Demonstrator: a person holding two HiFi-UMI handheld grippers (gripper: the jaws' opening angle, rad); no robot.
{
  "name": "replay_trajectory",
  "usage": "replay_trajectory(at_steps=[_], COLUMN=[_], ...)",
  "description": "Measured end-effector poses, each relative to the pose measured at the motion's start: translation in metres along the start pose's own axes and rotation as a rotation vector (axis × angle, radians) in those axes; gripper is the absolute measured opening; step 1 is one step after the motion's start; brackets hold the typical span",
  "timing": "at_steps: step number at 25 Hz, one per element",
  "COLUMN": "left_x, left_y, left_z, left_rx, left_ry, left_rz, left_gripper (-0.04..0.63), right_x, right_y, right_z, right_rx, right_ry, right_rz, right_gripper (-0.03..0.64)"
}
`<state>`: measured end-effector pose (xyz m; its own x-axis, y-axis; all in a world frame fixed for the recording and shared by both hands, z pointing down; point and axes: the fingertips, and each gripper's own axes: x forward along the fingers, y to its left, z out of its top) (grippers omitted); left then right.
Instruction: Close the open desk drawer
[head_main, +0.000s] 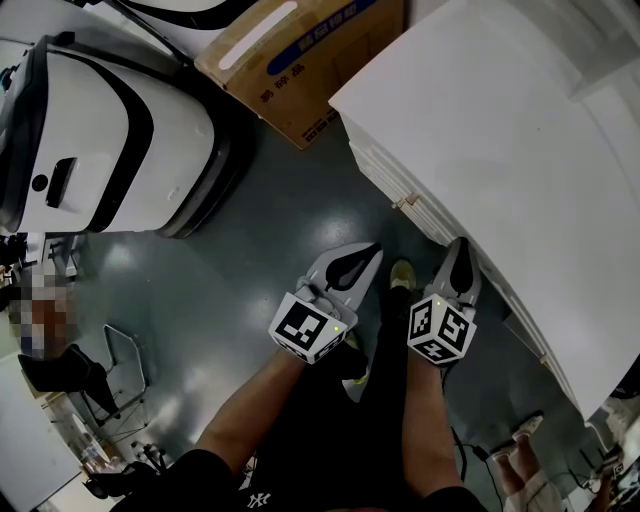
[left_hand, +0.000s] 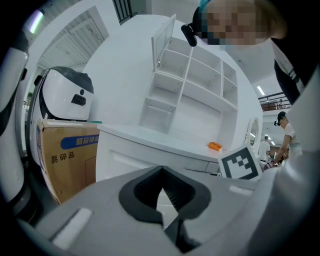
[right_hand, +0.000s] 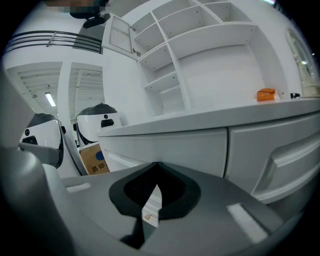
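drawer (right_hand: 280, 150): in the desk's front, directly under the desk top and right of a vertical seam; seems to stand a little proud of the panel beside it, how far out not clear.
desk (head_main: 480, 110): white, broad top filling the upper right of the head view, front edge running on a diagonal.
right gripper (head_main: 462, 243): low in front of the desk, pointed up at its front edge, tips just beside the drawer front; touching or not, not clear; jaws pressed together at the tips, nothing between them.
left gripper (head_main: 375, 248): also in front of the desk, farther out from its front than the other, aimed the same way and apart from the desk; jaws closed tip to tip, empty.
left forearm (head_main: 250, 410): bare, reaching forward and down toward the desk, left marker cube (head_main: 308, 328) turned upward.
right forearm (head_main: 430, 420): bare, roughly parallel to the other and nearer the desk, right marker cube (head_main: 440, 331) turned upward.
shelf unit (right_hand: 200, 55): white, open compartments, upright at the back of the desk top.
orange object (right_hand: 266, 94): small, lying on the desk top.
cardboard box (head_main: 300, 50): on the floor just beside the desk's far end.
white machine (head_main: 100, 130): well apart from the desk, beyond the cardboard box.
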<state>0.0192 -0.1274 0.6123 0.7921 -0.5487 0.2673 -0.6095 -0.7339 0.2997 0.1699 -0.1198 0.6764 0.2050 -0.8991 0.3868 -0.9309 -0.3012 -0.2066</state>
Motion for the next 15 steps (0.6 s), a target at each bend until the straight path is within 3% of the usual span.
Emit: replay_trajectory(at_steps=[7, 15], left_x=[-0.023, -0.061], left_y=[-0.016, -0.047], left_z=[0.014, 0.063], left_rx=[-0.015, -0.021], left_ry=[0.02, 0.023], left_rz=[0.001, -0.004], left_gripper=[0.001, 0.001], right_x=[-0.008, -0.06], right_y=[0.005, 0.032], right_z=[0.002, 0.06], right_rx=[-0.05, -0.07], right_ry=[0.077, 0.08], right_rz=[0.033, 0.1], right_gripper=[0.014, 0.015])
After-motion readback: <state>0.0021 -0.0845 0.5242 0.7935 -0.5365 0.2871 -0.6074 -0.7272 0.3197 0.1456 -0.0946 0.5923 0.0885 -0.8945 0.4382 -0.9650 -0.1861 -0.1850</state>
